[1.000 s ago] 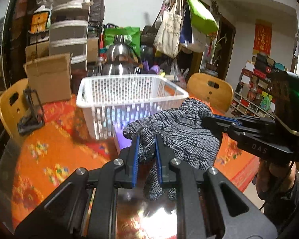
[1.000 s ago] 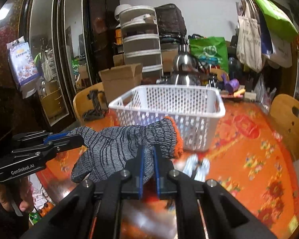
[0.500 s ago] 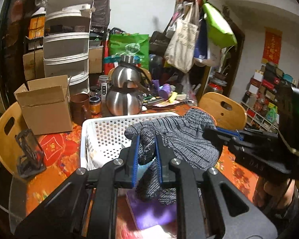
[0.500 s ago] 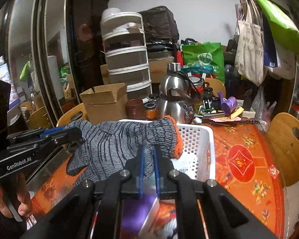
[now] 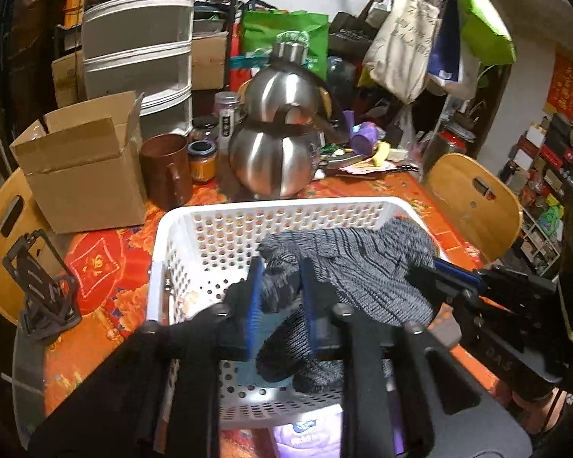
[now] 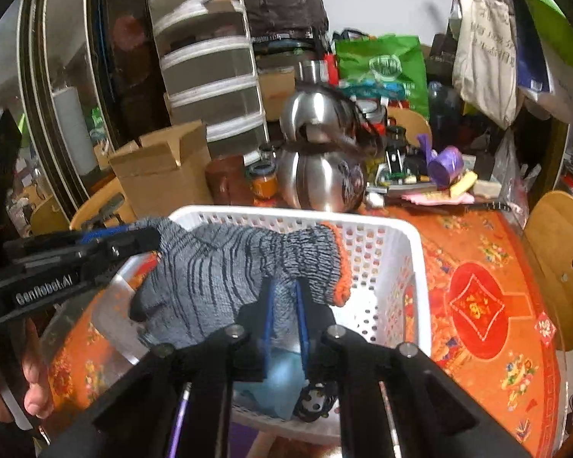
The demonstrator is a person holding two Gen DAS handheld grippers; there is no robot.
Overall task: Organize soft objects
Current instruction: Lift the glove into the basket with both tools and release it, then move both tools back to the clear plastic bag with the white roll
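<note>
Right now the grey-and-black knitted work glove with an orange cuff (image 6: pixel 233 267) is hanging stretched between the two grippers, directly above the white perforated plastic basket (image 5: pixel 195 225) that is sitting on the orange patterned tablecloth (image 6: pixel 477 267).

The left gripper (image 5: pixel 280 297) is standing with its blue-padded jaws a little apart; they have just been opening, and the glove's finger end is lying loosely between them, sagging down toward the basket floor (the pads are no longer looking pressed into the knit).

The right gripper (image 6: pixel 284 316) is standing with its jaws parted only slightly, having just been opening too, and the cuff end of the glove is sitting between the pads; whether they are pinching it I cannot tell.

Inside the basket a pale blue soft item (image 6: pixel 271 385) is lying on the bottom, beside a small black object (image 6: pixel 315 402). Behind the basket a gourd-shaped stainless steel kettle (image 5: pixel 279 145) is standing, with a brown mug (image 5: pixel 166 171) and an open cardboard box (image 5: pixel 84 164) to its left. A person's hand (image 6: pixel 34 378) is gripping the left gripper's handle.
</note>
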